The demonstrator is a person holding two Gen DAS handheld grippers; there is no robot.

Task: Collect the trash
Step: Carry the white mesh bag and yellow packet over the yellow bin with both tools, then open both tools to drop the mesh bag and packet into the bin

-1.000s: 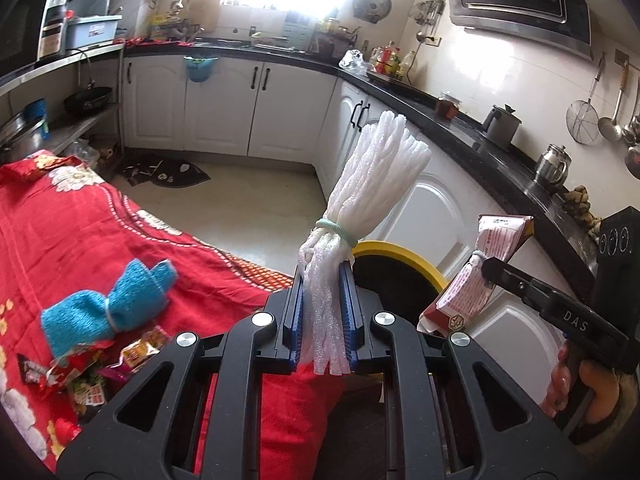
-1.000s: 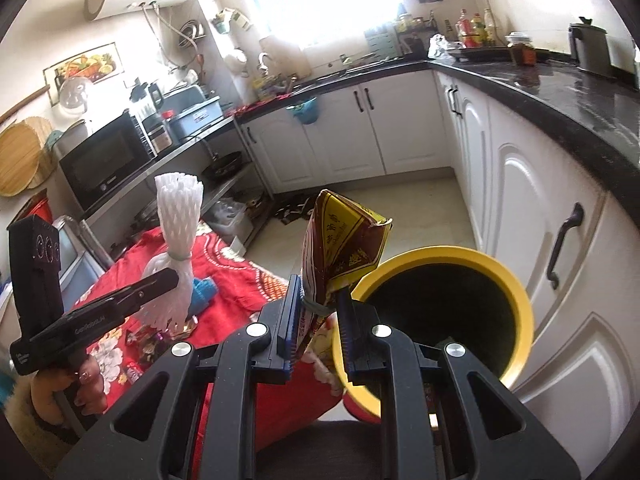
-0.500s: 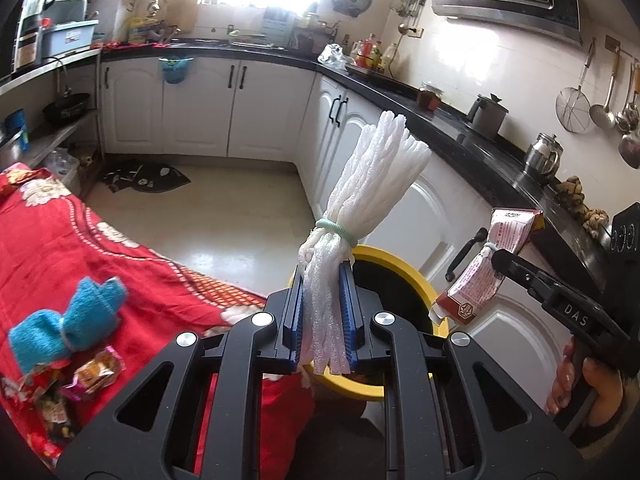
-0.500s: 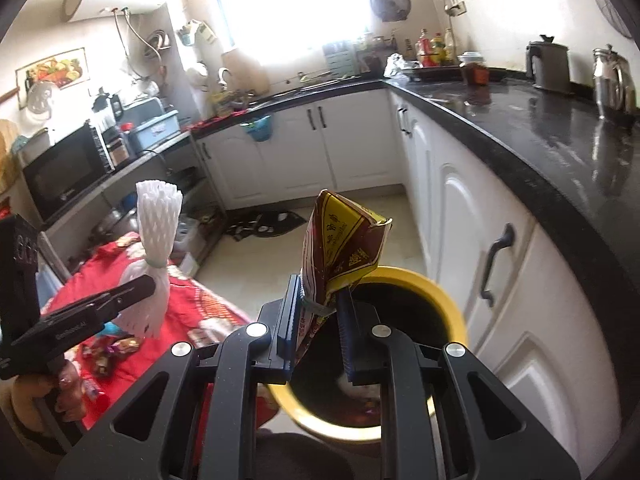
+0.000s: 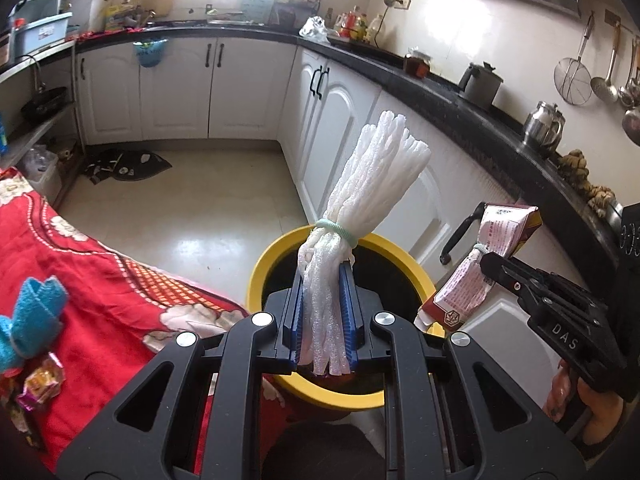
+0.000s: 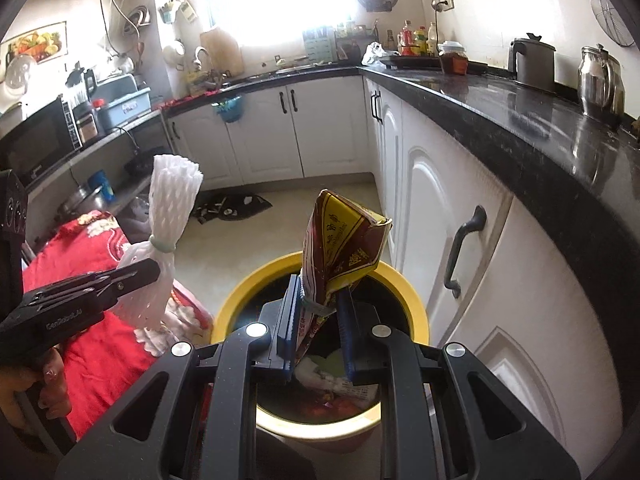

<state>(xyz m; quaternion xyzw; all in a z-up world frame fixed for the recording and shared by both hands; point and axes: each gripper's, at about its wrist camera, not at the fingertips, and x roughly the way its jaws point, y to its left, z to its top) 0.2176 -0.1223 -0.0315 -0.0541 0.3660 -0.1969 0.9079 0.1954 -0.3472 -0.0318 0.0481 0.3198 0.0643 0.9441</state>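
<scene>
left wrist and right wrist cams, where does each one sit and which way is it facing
Left wrist view: on the left gripper, tilted down over the yellow bin; its own fingers clamp a white foam net; the right gripper and hand show at right.
Right wrist view: on the right gripper, tilted down into the bin; its fingers clamp a red and yellow wrapper; the left gripper and hand show at left.
Shared: bin, both pieces of trash, red cloth, white cabinets.

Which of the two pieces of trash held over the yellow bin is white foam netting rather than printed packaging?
The white foam net bundle, tied with a pale green band, in the left tool. The right tool holds a red-and-yellow printed packet.
</scene>
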